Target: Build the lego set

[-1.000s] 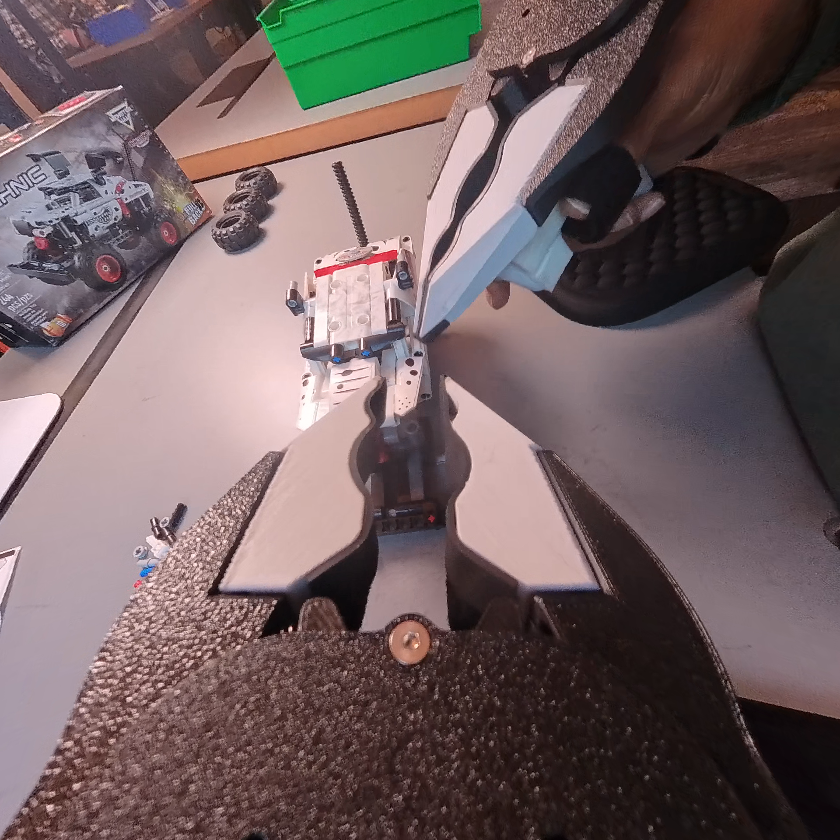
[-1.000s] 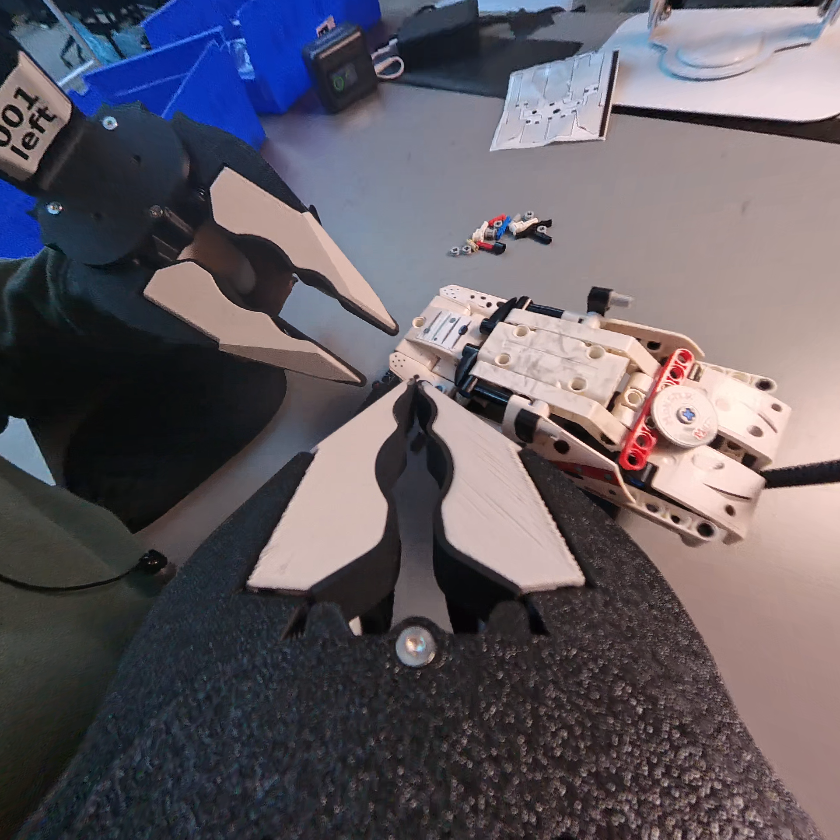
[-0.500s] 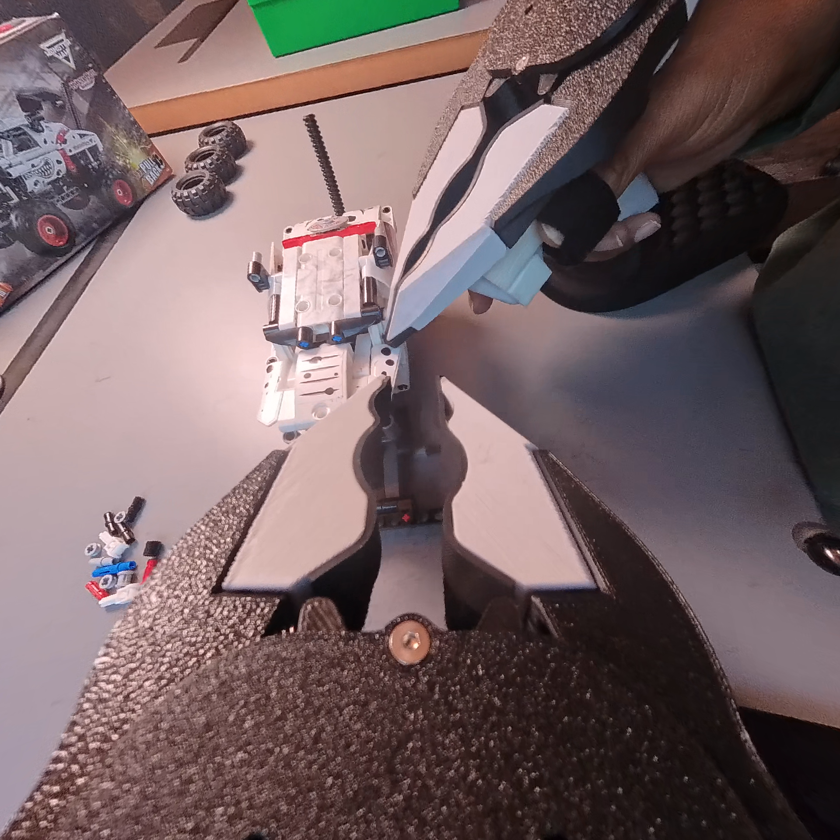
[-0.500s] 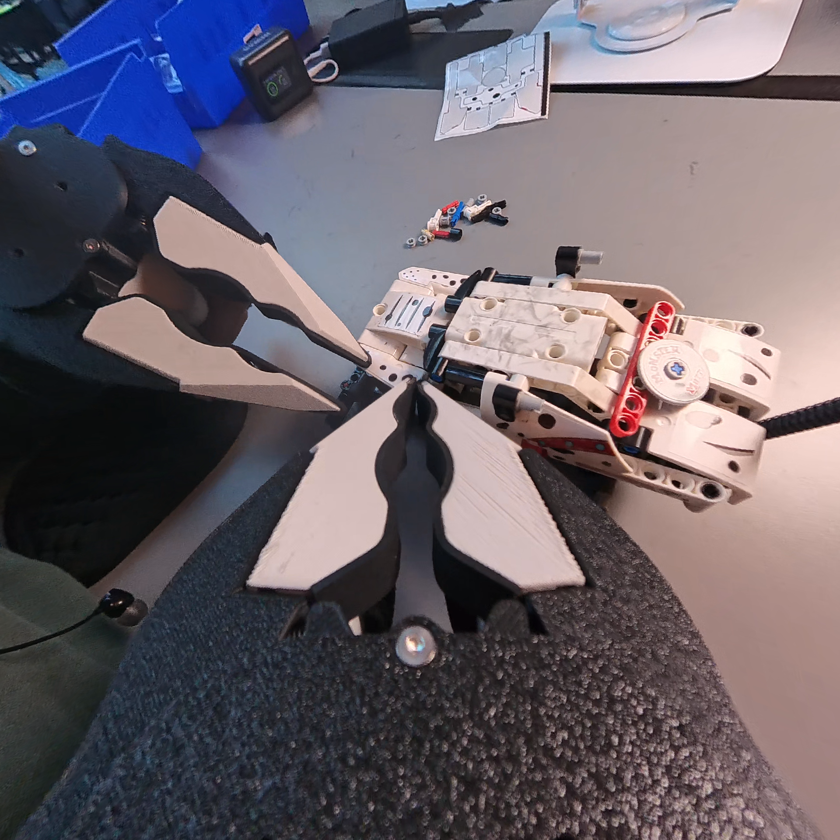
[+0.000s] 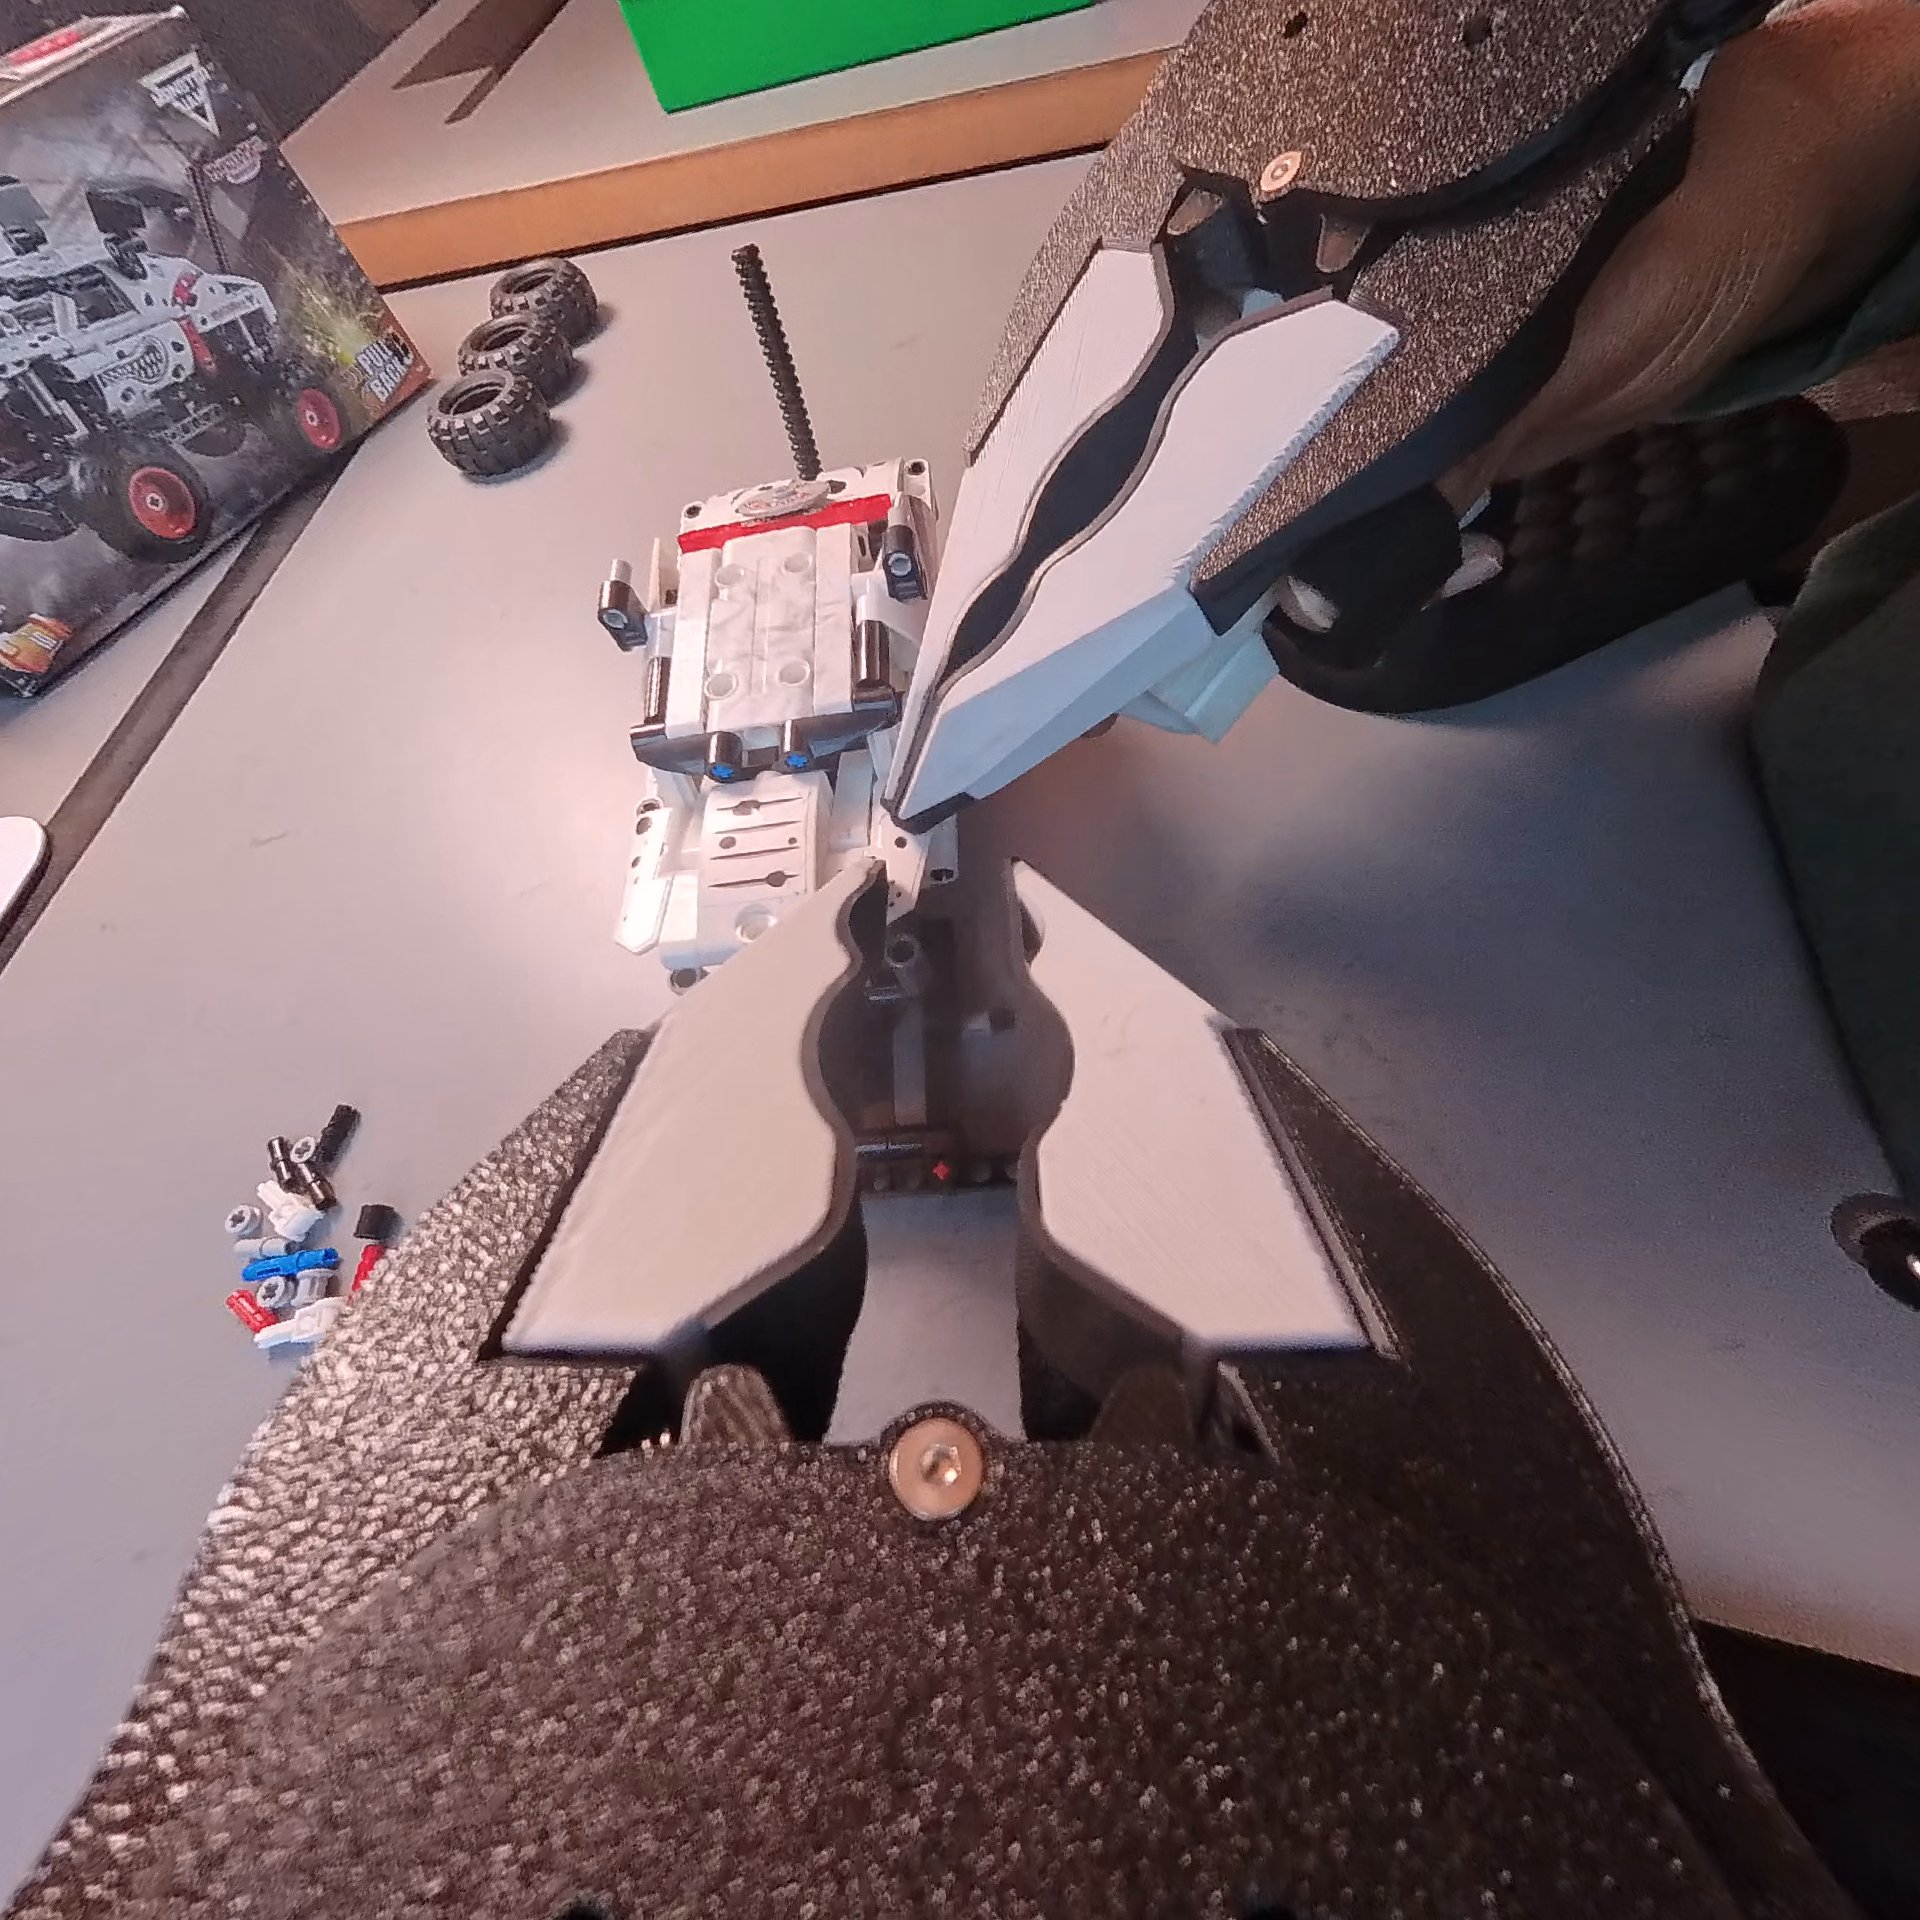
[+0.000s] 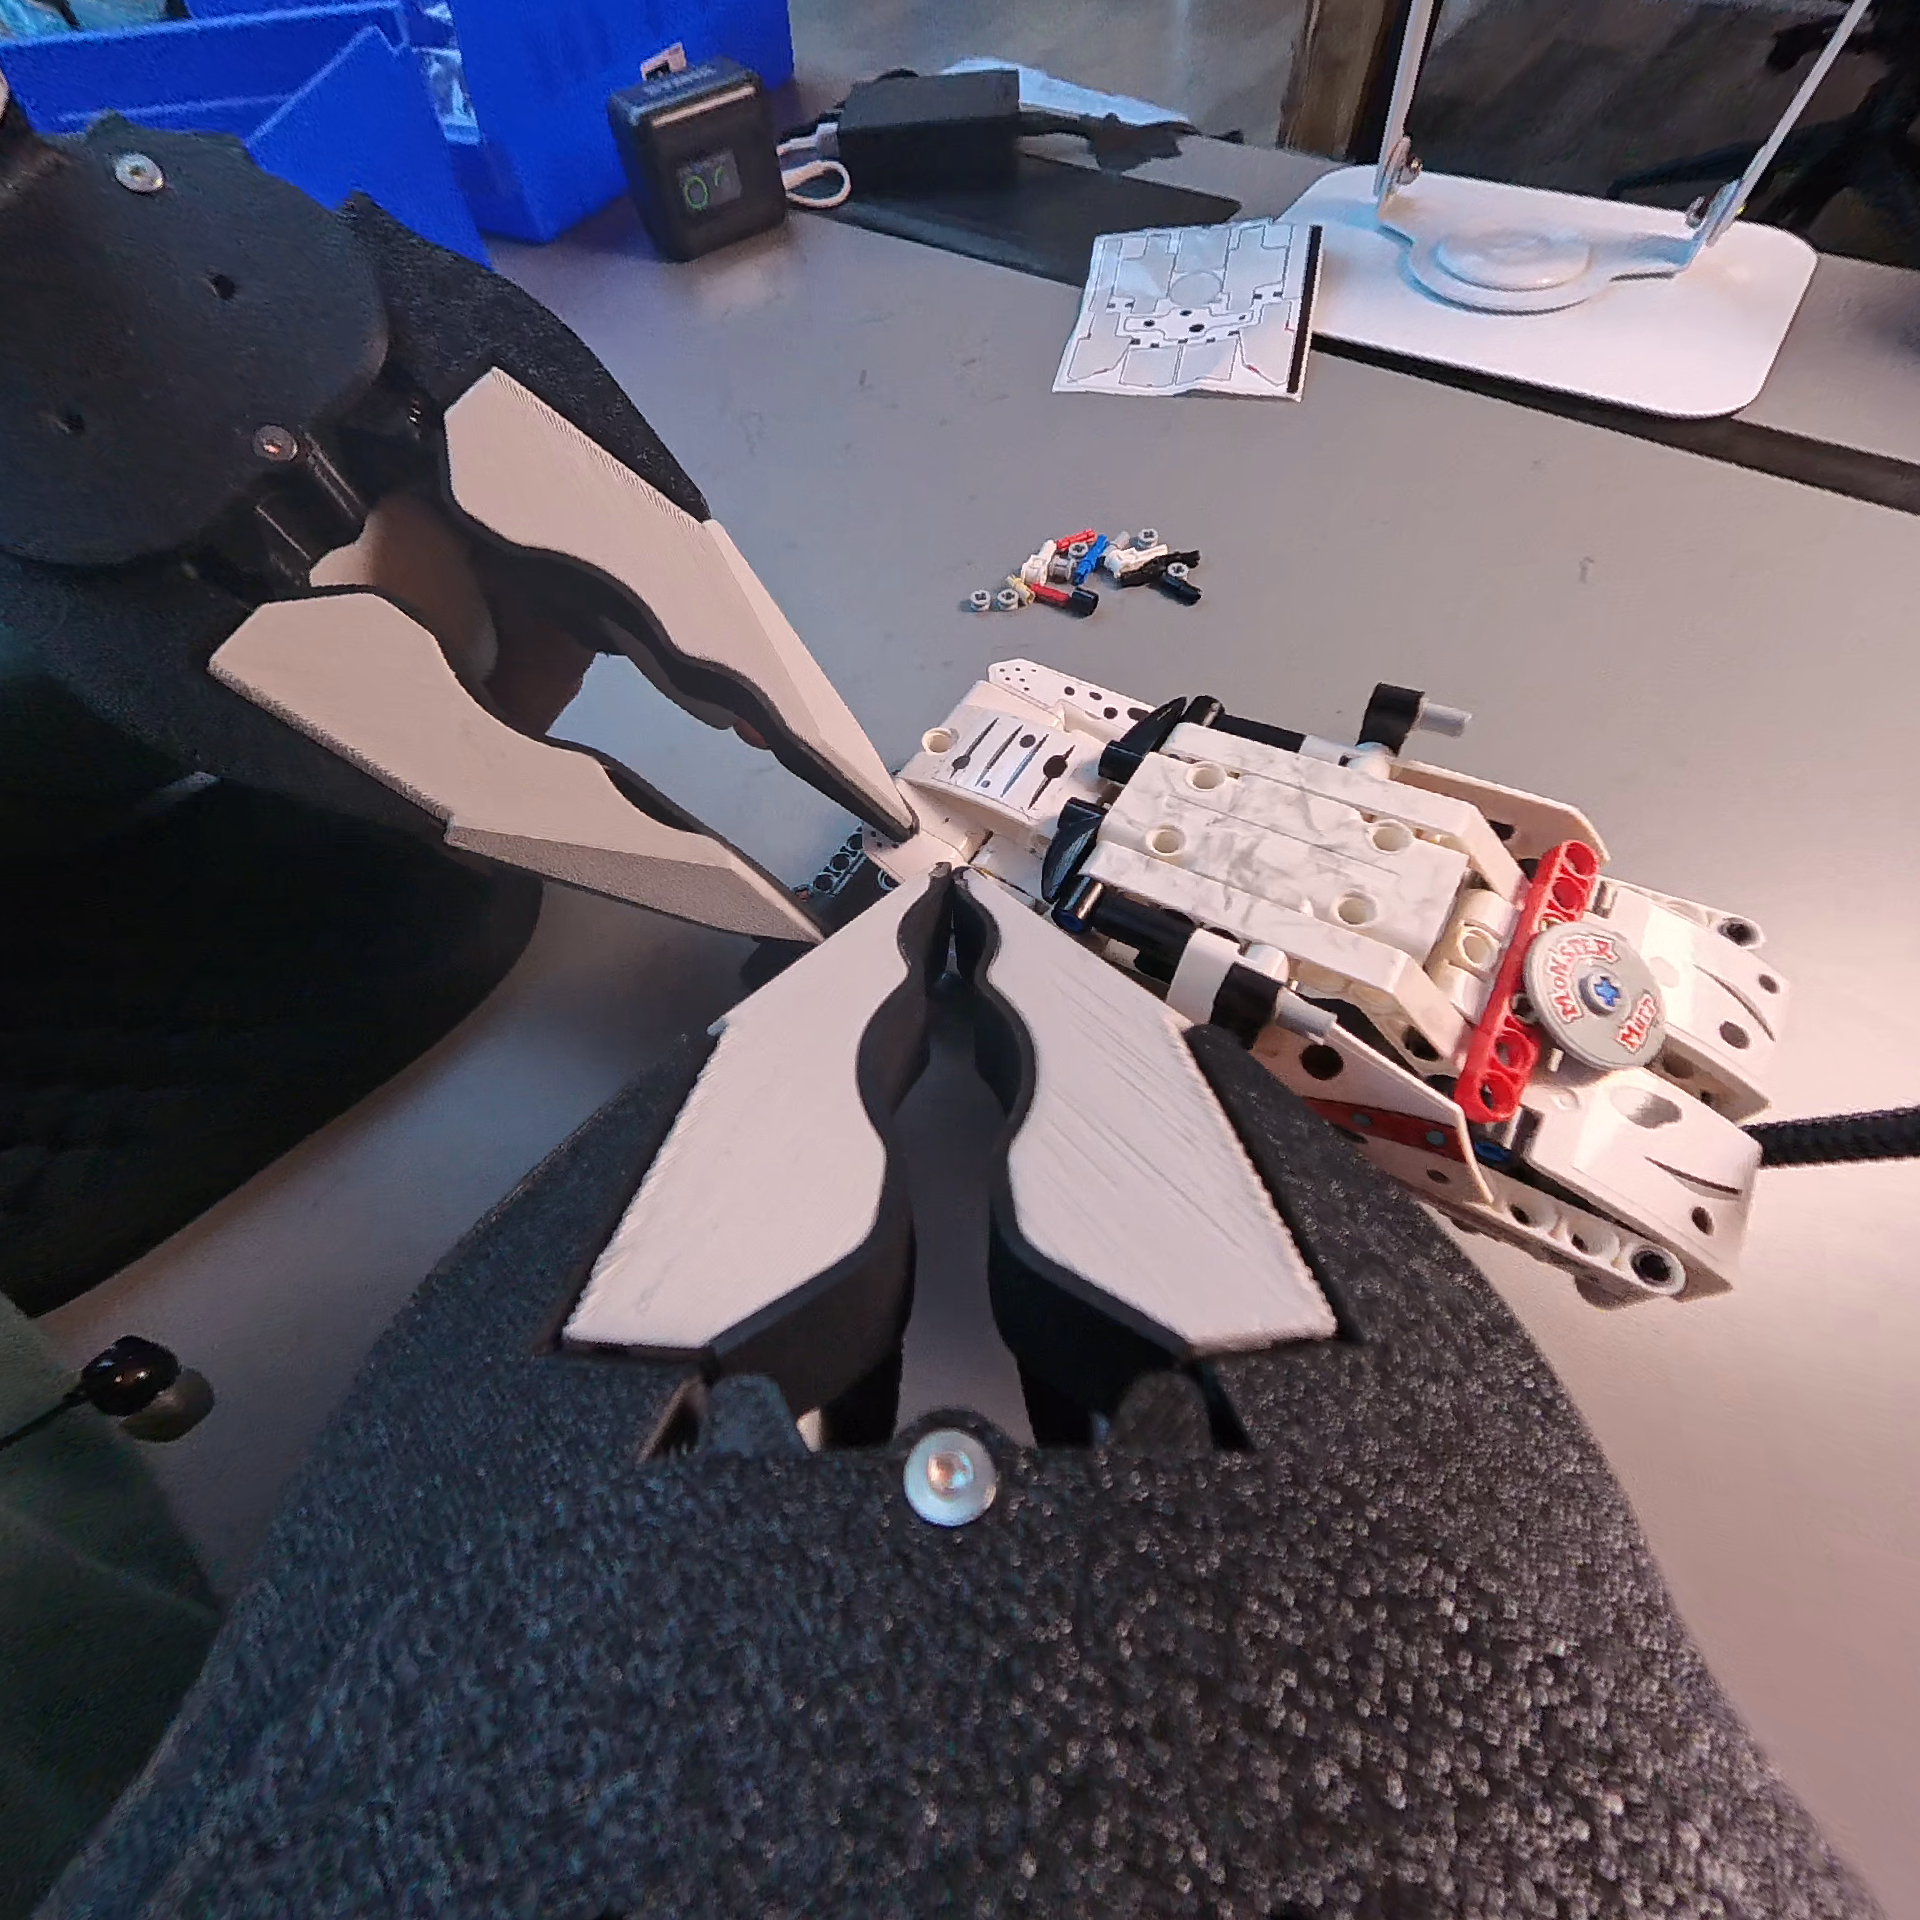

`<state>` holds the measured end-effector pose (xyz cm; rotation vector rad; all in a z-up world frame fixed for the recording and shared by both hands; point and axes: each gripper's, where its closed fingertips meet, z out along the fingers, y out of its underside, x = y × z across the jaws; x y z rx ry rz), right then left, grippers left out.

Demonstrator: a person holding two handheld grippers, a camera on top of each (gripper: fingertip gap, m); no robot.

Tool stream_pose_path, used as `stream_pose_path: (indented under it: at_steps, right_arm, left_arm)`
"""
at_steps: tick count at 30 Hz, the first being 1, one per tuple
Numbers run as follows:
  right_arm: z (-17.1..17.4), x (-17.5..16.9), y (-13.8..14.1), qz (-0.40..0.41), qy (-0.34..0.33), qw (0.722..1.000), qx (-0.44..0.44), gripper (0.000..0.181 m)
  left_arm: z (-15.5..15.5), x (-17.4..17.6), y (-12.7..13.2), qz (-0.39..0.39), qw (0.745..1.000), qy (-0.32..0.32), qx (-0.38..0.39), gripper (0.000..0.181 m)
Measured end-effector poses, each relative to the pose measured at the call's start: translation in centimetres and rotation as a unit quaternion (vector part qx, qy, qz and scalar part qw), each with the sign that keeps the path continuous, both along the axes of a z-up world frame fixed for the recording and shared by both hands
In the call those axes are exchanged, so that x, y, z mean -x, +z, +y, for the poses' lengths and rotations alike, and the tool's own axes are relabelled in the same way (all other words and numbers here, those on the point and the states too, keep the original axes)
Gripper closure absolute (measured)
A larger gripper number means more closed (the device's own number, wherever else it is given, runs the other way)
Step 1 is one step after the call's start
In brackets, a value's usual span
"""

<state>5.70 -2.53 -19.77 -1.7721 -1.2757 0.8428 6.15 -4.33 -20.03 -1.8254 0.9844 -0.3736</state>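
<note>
The white lego truck body [image 5: 769,644] lies on the grey table, with a red beam and a black ribbed rod [image 5: 774,353] at its far end. It also shows in the right wrist view [image 6: 1278,862]. My left gripper [image 5: 945,873] straddles its near dark chassis end, one finger on each side, and grips it. From the right wrist view, the left gripper [image 6: 857,881] comes in from the left. My right gripper [image 6: 943,878] is shut, its tips touching the body's near corner right beside the left fingertips. The left wrist view shows the right gripper [image 5: 914,821] angled down from the upper right.
Small loose pins and connectors [image 5: 296,1236] lie left of the left gripper. Three black tyres [image 5: 509,353] and the set's box [image 5: 135,343] are at the far left, a green bin [image 5: 831,42] behind. A sticker sheet [image 6: 1195,312], white stand base [image 6: 1558,301] and blue bins [image 6: 416,104] lie beyond. My left and right fingertips are right by each other.
The right gripper has tilted and its shut tips have come down onto the body's near corner, close to the left fingertips. The left gripper keeps the same hold.
</note>
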Motion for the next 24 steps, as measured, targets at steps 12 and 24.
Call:
stream_pose_path:
  at_steps: [12,24]
  right_arm:
    - [0.1,-1.1,-0.3,-0.038,0.009,0.997,-0.063,0.181]
    - [-0.5,0.2,-0.1,-0.026,0.017,0.998,-0.047,0.181]
  left_arm:
    - [0.0,0.2,0.0,0.003,1.000,0.004,-0.007,0.165]
    - [0.3,0.6,-0.1,0.021,0.999,0.019,-0.026,0.165]
